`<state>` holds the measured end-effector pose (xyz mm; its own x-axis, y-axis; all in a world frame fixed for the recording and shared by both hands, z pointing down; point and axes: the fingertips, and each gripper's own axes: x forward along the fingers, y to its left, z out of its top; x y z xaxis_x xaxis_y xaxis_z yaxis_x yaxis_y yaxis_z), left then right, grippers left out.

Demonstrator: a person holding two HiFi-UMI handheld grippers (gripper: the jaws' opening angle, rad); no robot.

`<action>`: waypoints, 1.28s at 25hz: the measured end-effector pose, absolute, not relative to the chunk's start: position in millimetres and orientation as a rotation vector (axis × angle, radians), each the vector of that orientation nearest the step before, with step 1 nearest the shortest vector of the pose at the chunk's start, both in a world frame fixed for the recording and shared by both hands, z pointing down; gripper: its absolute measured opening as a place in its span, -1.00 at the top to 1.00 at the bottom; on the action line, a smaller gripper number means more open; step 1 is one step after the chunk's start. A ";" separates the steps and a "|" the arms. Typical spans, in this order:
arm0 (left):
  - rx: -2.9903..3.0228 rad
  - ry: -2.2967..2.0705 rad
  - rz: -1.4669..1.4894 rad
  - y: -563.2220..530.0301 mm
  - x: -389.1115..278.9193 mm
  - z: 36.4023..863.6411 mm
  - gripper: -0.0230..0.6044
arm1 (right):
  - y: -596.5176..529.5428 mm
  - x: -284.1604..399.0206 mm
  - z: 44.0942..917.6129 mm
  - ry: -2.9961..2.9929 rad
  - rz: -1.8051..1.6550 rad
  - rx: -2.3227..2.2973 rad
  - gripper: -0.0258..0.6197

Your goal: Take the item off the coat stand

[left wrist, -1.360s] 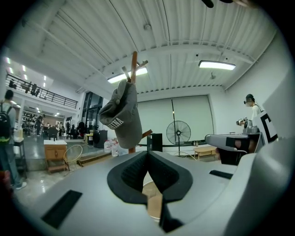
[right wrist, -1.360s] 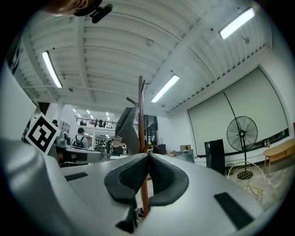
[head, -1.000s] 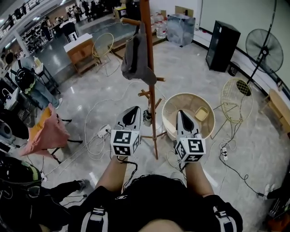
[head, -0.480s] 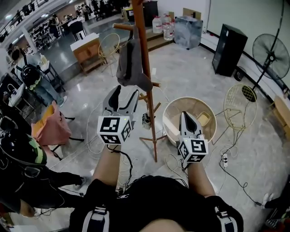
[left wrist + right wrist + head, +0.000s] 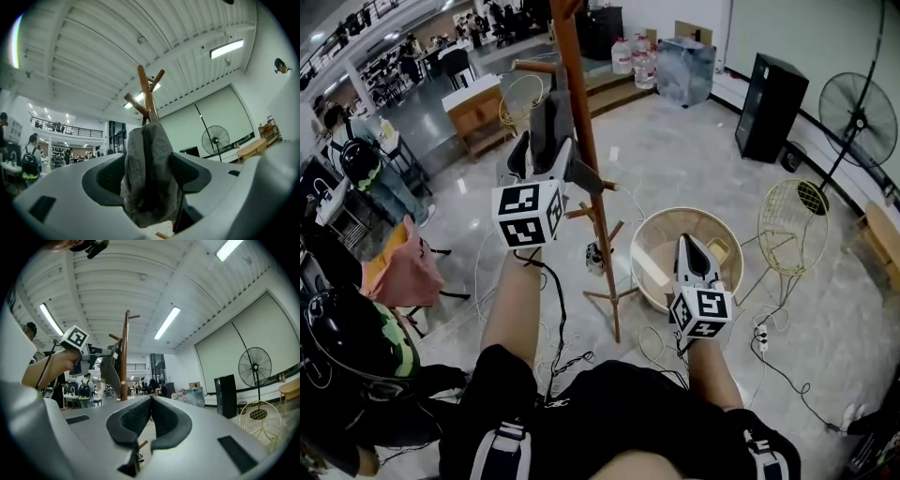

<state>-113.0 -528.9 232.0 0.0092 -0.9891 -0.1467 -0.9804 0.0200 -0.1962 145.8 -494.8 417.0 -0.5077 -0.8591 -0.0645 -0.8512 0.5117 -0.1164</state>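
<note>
At the wooden coat stand (image 5: 584, 178), the left gripper (image 5: 543, 150) was raised to the grey cloth item (image 5: 151, 178), the piece to be taken down. The item hung from an upper peg (image 5: 534, 67) on the left side of the pole, its long axis running straight down, its lower end dropping between the gripper's two jaws. Those jaws were opening and stood wide, one on each side of the cloth; the pads showed no squeeze on the fabric, so nothing was gripped. The gripper pointed upward and away from the person, along the hanging length and not across it, with the peg above and beyond its tips. The right gripper (image 5: 687, 246) hung low and near on the right, above the round basket (image 5: 649, 234) on the floor, its jaws closed together on nothing and well apart from the stand. The left hand was plainly the nearer one. By the look of it, the coming move turned on closing around the cloth, then lifting it up and leftward clear of the peg's end.
</note>
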 end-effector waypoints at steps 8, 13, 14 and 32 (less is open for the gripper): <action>-2.233 2.070 -0.002 -562.9 -114.1 247.1 0.08 | -500.5 155.5 423.9 2.621 -0.133 -1.512 0.87; -2.201 2.057 -0.051 -560.4 -107.5 249.8 0.75 | -500.1 161.3 428.1 2.617 -0.150 -1.514 0.87; -2.168 2.057 -0.076 -558.4 -106.3 249.3 0.78 | -499.2 162.0 428.7 2.618 -0.153 -1.513 0.87; -1.829 2.095 0.134 -480.9 -144.8 190.0 0.81 | -478.9 153.8 420.9 2.646 -0.183 -1.449 0.87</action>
